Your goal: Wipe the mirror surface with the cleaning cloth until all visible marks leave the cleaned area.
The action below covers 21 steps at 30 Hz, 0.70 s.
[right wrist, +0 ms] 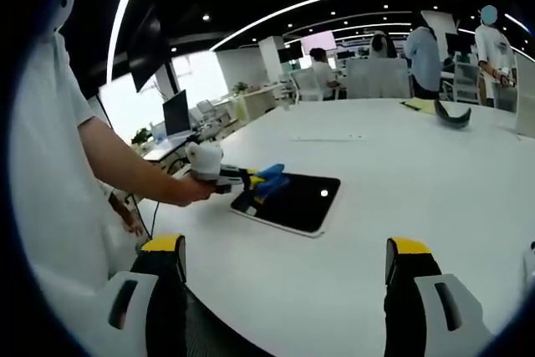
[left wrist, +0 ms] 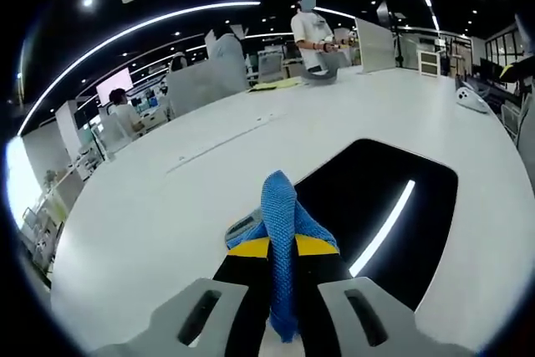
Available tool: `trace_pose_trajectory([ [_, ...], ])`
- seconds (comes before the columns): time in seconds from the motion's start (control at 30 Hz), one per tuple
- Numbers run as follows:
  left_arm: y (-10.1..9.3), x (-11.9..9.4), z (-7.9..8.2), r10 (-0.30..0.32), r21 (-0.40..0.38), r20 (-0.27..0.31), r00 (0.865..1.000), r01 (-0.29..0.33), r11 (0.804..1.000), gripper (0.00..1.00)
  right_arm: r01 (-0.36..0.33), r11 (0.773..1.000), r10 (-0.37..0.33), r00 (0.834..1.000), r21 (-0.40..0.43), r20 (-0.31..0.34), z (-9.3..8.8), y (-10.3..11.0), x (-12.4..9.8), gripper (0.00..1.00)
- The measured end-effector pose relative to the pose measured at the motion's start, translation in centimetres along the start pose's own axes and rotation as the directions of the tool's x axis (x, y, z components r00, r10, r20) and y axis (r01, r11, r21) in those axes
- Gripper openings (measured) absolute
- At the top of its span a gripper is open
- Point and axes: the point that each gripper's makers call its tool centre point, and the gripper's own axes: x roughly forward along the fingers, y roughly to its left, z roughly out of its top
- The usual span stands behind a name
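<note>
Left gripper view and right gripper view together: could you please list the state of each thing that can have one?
Left gripper: shut on cleaning cloth.
Cleaning cloth: bunched, pinched between the jaws, held over the mirror's edge.
Mirror: lying flat on the table, reflecting ceiling lights.
Right gripper: open, holding nothing.

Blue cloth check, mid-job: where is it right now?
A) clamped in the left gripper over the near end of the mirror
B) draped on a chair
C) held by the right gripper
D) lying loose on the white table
A: the left gripper is shut on the blue cloth above the dark mirror; the right gripper is open with nothing between its jaws.
</note>
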Motion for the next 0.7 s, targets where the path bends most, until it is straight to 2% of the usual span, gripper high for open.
trace_pose_trajectory([
  [0.7, -0.3, -1.2, -0.7, 0.002, -0.008, 0.006, 1.000, -0.002, 1.000, 0.06, -0.008, 1.000, 0.008, 1.000, -0.007, 0.008, 0.1, 0.2, 0.2, 0.99],
])
